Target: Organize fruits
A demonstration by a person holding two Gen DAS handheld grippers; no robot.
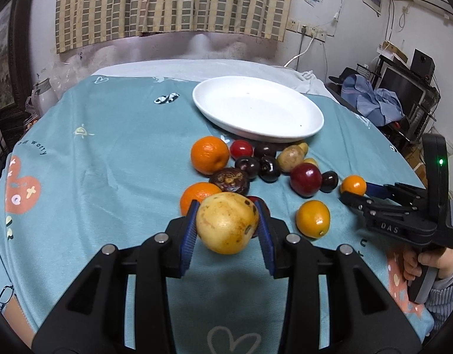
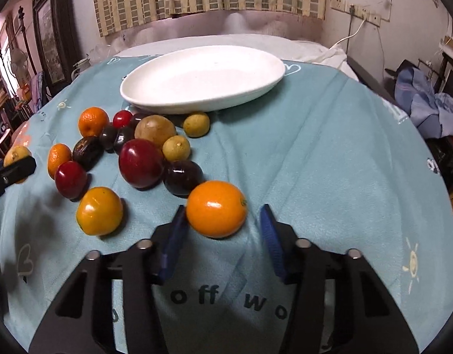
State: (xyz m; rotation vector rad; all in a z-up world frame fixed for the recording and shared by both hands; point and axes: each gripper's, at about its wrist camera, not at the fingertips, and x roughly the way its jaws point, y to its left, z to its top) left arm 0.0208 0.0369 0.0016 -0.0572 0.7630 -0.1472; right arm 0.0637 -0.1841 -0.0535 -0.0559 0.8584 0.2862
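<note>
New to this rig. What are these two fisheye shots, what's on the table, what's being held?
There is no robot here: a person holds a two-finger gripper in each hand, and a camera on each one looks along its fingers. The left wrist view shows the left gripper shut on a yellow pear. The right wrist view shows the right gripper around an orange; one pad still shows a gap, so it is not yet gripped. On the teal tablecloth sit an empty white plate and loose fruit.
</note>
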